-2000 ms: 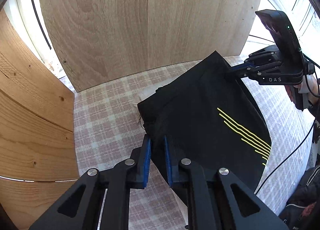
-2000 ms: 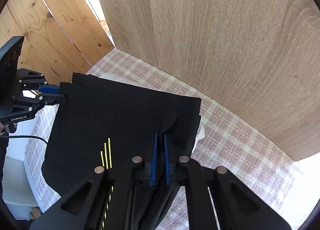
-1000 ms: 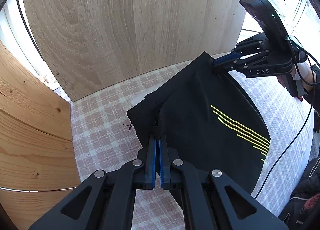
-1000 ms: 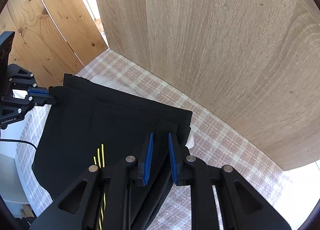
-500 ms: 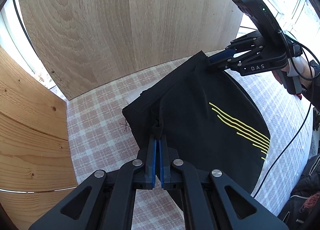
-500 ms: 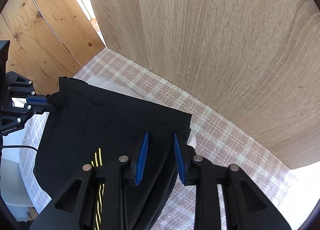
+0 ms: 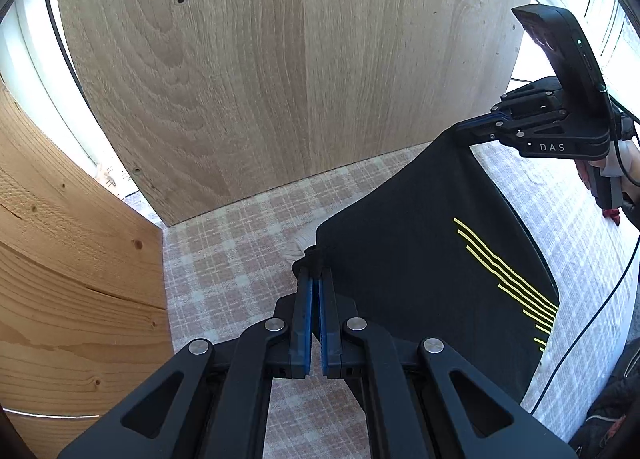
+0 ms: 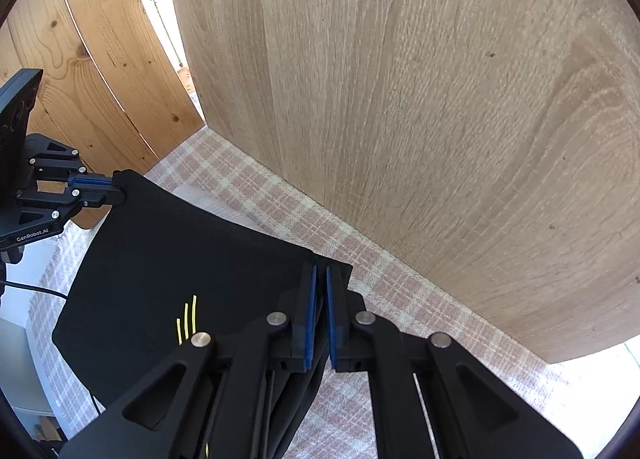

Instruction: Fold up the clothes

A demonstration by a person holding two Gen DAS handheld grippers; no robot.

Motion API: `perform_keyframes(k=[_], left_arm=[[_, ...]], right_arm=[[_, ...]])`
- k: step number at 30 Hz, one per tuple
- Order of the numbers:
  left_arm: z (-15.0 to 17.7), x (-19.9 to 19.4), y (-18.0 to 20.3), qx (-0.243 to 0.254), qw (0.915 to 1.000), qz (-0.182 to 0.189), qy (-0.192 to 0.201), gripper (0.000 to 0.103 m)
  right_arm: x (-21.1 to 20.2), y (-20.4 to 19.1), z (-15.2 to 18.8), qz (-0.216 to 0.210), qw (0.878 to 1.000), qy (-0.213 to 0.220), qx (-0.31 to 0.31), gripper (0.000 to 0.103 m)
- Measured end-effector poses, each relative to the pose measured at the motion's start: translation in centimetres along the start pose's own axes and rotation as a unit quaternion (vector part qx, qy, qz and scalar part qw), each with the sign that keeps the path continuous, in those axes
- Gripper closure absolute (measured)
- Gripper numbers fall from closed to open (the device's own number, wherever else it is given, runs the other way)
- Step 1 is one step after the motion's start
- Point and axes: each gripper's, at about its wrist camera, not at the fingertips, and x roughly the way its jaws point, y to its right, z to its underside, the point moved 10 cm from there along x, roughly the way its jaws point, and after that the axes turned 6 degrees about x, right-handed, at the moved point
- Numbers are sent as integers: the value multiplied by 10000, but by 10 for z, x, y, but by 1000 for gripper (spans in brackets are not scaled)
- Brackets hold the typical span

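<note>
A black garment (image 7: 420, 259) with thin yellow stripes (image 7: 504, 271) hangs stretched between my two grippers above the checked cloth. In the left wrist view my left gripper (image 7: 316, 273) is shut on its near left corner, a bunched tab of fabric poking out past the blue pads. My right gripper (image 7: 460, 129) holds the far right corner there. In the right wrist view the right gripper (image 8: 319, 269) has its jaws closing tight on the garment (image 8: 192, 251), cloth pinched between the pads. The left gripper (image 8: 118, 185) clamps the opposite corner.
A pink checked tablecloth (image 7: 224, 259) covers the surface. An upright oak panel (image 7: 280, 79) stands close behind it, with pine boards (image 7: 60, 259) on the left. Something white (image 8: 208, 199) lies under the garment. A black cable (image 7: 592, 319) trails at the right, near a person's hand (image 7: 624, 163).
The right jaws, open around the corner half a second ago, have closed on it. The two grippers have drawn apart and the garment's top edge is now pulled straight between them.
</note>
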Motion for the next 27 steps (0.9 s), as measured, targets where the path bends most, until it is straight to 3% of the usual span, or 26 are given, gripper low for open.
perform_keyframes(k=[2, 4, 7, 9, 13, 14, 17, 19, 24, 27], left_arm=[[1, 6, -1, -1, 10000, -1, -94, 97], [3, 5, -1, -1, 9999, -62, -100, 95], [4, -2, -10, -36, 9995, -303, -102, 70], [5, -9, -17, -57, 9989, -447, -102, 69], [6, -31, -29, -122, 9965, -820, 63, 69], [4, -37, -26, -125, 9967, -788, 175, 69], [-8, -53, 3, 51, 9980, -334, 540, 69], [-13, -46, 28, 250, 9985, 17, 497, 69], [4, 0, 43, 237, 9997, 26, -113, 68], [10, 6, 35, -43, 9999, -29, -153, 68]], right_arm=[[10, 4, 3, 117, 9998, -152, -15, 98], [14, 10, 8, 357, 9991, -195, -118, 91], [3, 15, 8, 728, 9968, 4, -337, 74], [-7, 20, 6, 953, 9943, 147, -460, 69], [-36, 27, 4, 1185, 9908, 494, -436, 68], [-42, 24, 4, 1158, 9906, 610, -405, 68], [-55, -4, 11, 379, 9955, 786, -381, 68], [-44, -23, 23, -35, 9978, 579, -329, 68], [-1, -23, 45, 188, 9995, 150, -189, 68], [9, -10, 52, 255, 9995, -8, 173, 68]])
